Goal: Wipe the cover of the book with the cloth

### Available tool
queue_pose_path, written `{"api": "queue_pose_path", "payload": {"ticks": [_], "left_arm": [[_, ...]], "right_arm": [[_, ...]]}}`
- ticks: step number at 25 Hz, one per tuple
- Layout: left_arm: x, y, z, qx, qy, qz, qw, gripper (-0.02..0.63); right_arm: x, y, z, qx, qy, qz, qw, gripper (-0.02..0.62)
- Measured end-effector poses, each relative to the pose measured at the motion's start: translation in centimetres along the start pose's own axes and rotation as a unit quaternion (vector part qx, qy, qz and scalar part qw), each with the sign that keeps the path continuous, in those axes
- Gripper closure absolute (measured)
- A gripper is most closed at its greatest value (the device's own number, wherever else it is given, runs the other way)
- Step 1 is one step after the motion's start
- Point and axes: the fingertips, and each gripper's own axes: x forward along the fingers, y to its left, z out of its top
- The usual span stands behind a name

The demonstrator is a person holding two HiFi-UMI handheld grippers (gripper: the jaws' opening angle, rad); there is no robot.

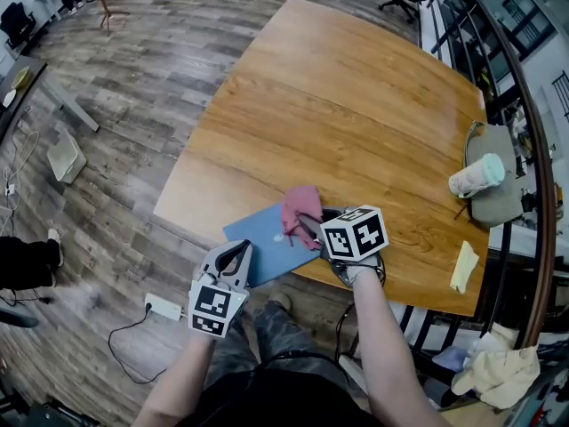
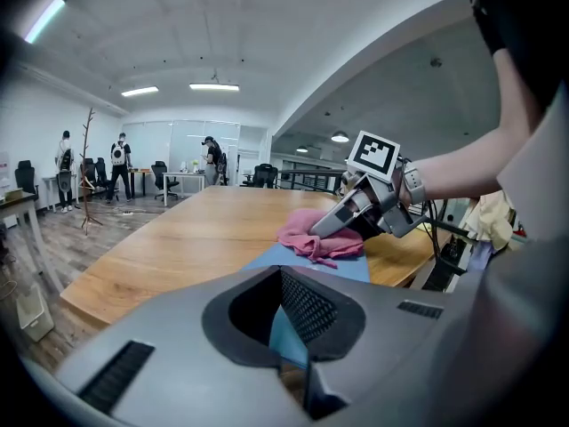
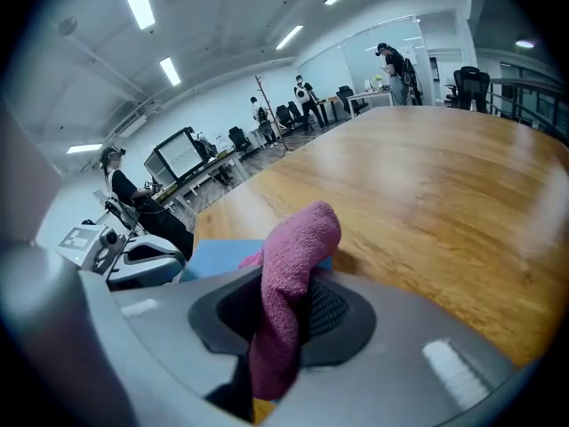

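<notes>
A thin blue book (image 1: 260, 236) lies at the near edge of the wooden table (image 1: 356, 114), partly overhanging it. A pink cloth (image 1: 300, 205) rests bunched on the book's right end. My right gripper (image 1: 308, 229) is shut on the cloth, which hangs up out of its jaws in the right gripper view (image 3: 293, 256). My left gripper (image 1: 240, 250) is shut on the book's near edge; blue cover (image 2: 286, 332) shows between its jaws. In the left gripper view the cloth (image 2: 311, 234) sits on the book (image 2: 342, 265) under the right gripper (image 2: 333, 225).
A grey bag (image 1: 493, 198) with a pale rolled item (image 1: 476, 175) sits at the table's right edge, and a yellow cloth (image 1: 464, 267) lies near the front right corner. A power strip (image 1: 163, 307) is on the floor. Several people stand far back (image 2: 116, 163).
</notes>
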Motion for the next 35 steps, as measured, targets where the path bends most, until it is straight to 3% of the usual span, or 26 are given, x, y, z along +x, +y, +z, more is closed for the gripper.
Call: {"api": "queue_pose_path", "payload": {"ticks": [6, 9, 11, 14, 20, 35], "left_arm": [[-0.5, 0.6, -0.5, -0.005, -0.001, 0.012, 0.9999, 0.611], [-0.9, 1.0, -1.0, -0.009, 0.002, 0.019, 0.9998, 0.611], [-1.1, 1.2, -1.5, -0.013, 0.004, 0.023, 0.9997, 0.611], [-1.3, 1.1, -2.1, -0.019, 0.006, 0.026, 0.9995, 0.611], [-2.0, 0.8, -3.0, -0.028, 0.006, 0.030, 0.9991, 0.609], [-4.3, 0.9, -4.9, -0.059, -0.004, 0.067, 0.9960, 0.611]], "right_arm": [[-1.2, -2.6, 0.5, 0.006, -0.019, -0.057, 0.998, 0.503], [-2.4, -2.8, 1.3, -0.020, -0.055, -0.106, 0.993, 0.503], [-3.2, -1.9, 2.0, -0.034, -0.084, -0.109, 0.990, 0.503], [-3.7, 0.4, 2.4, -0.047, -0.108, -0.083, 0.990, 0.503], [-2.6, 6.2, 1.6, -0.054, -0.105, -0.003, 0.993, 0.503], [1.3, 16.1, -3.1, -0.092, -0.014, 0.127, 0.987, 0.503]]}}
